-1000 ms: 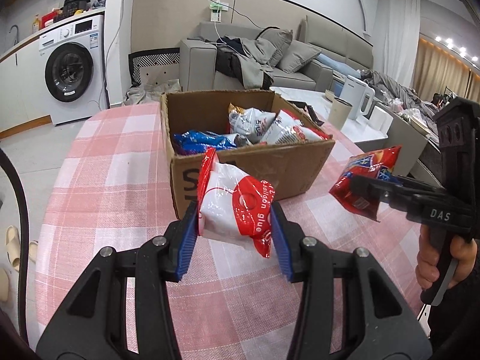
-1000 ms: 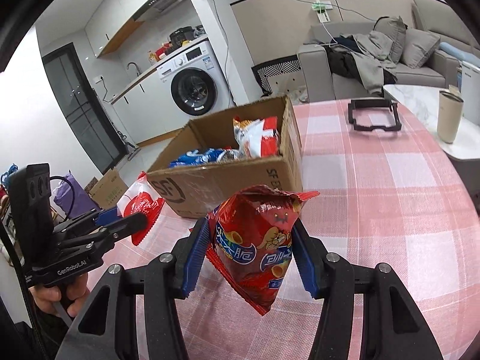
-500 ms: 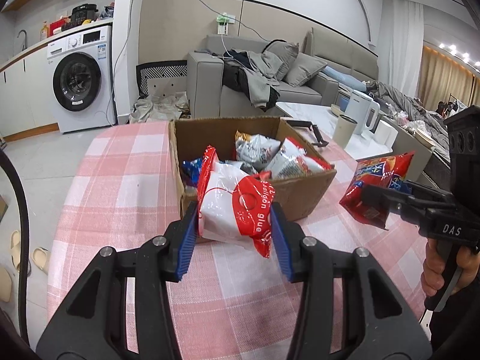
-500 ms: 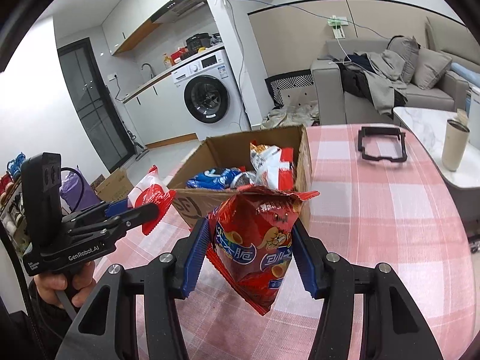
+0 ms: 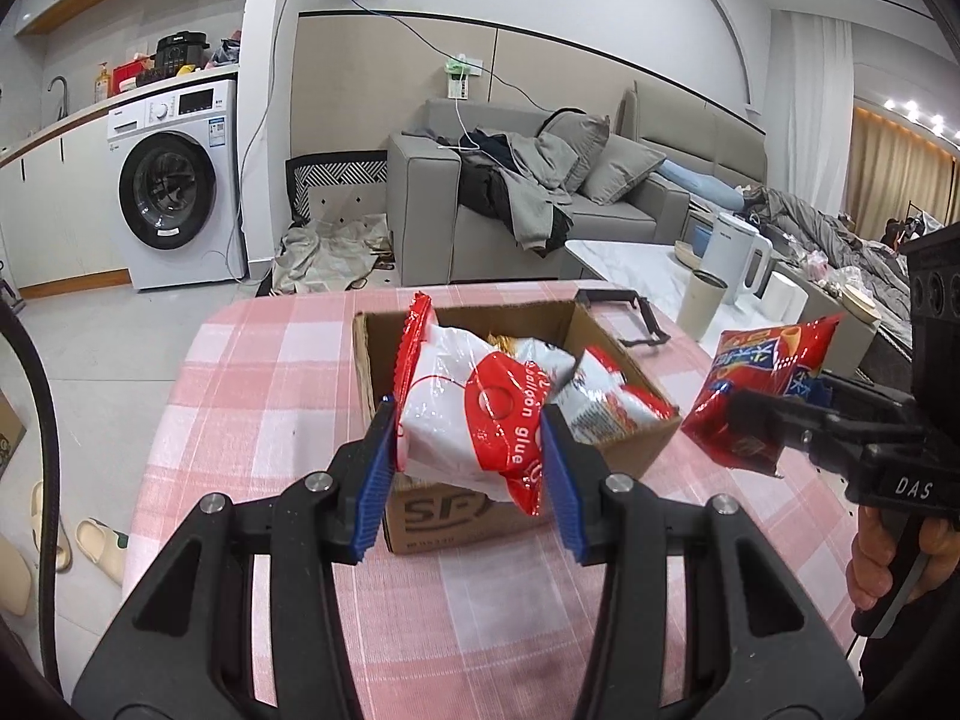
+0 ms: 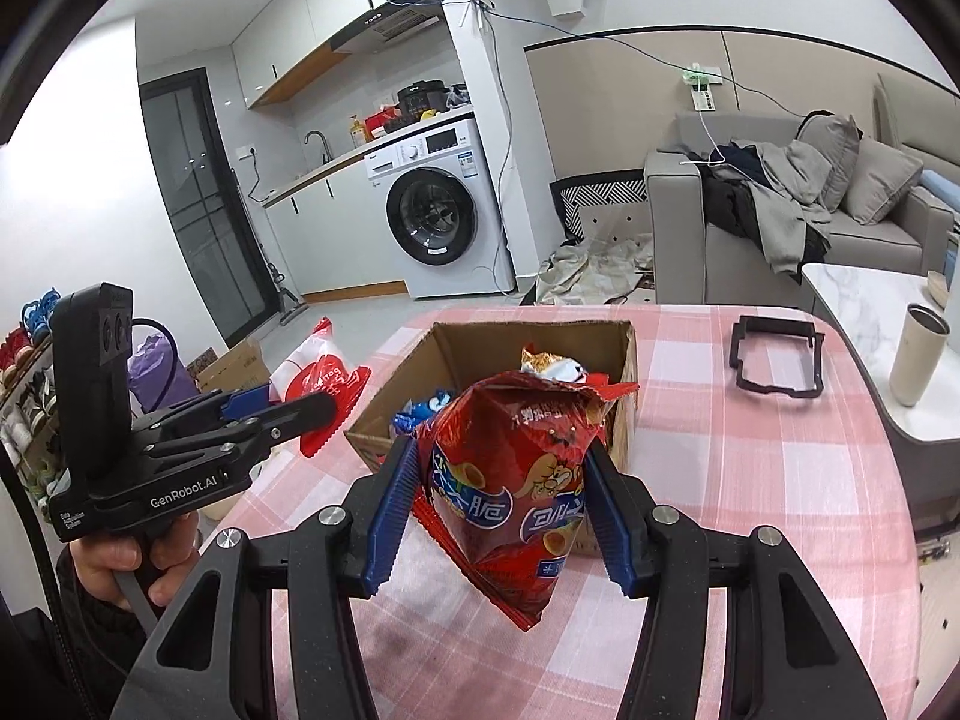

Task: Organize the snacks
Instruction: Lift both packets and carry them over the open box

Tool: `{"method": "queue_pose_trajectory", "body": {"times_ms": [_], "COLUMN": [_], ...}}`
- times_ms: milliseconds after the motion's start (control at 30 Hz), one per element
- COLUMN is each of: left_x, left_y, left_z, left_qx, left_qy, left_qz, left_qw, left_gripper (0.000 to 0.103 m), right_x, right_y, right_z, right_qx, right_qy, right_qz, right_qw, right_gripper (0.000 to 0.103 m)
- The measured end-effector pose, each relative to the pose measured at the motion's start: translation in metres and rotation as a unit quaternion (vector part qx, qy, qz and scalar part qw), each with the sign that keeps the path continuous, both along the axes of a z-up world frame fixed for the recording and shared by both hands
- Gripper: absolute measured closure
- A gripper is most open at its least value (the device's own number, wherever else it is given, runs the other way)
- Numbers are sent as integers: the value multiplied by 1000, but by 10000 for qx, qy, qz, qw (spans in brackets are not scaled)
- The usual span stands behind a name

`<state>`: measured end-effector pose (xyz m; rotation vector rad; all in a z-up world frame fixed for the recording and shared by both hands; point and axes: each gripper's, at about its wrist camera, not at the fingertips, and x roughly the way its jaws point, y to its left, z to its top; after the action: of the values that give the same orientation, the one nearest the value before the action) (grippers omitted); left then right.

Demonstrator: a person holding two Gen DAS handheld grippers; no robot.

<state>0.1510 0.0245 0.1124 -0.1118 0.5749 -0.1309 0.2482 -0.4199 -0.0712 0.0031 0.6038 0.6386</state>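
A pink checked table (image 5: 252, 396) carries an open cardboard box (image 5: 516, 498) that already has several snack packets lying in it. The box stands ahead of and below both grippers, its open top facing up, so each packet would have to travel forward and then down over the near wall to go in.

The left gripper (image 5: 471, 450) is clamped on a white-and-red packet (image 5: 474, 414), its blue pads pressing the packet's two sides. The packet stands roughly upright with its long axis rising toward the crimped red top edge, and in the left wrist view it overlaps the box's near-left corner. The right gripper (image 6: 507, 516) is clamped likewise on a red chip bag (image 6: 516, 486), long axis upright, lower corner hanging free above the cloth; from its own camera the bag sits in line with the box's near wall.

Neither packet touches the box. Which hand is closer is hard to judge; the left looks marginally nearer the opening.
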Motion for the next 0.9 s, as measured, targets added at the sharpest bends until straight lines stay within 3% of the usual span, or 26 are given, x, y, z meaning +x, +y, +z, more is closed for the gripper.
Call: {"method": "queue_pose_trajectory", "body": {"times_ms": [567, 900], "left_x": [47, 75], "left_y": [8, 8], "left_z": [9, -5], "left_qx": [22, 77], "left_qy": [17, 102], "left_qz": [70, 162], "left_qw": [10000, 9998], "left_gripper": [60, 60], "right_x": [38, 71], "right_y": [33, 43], "right_z": [25, 17], "right_qx": [-302, -345], "right_qy": [-153, 26], "right_qz": [156, 155], "right_qw": [9993, 9993], "right_gripper": [48, 48]}}
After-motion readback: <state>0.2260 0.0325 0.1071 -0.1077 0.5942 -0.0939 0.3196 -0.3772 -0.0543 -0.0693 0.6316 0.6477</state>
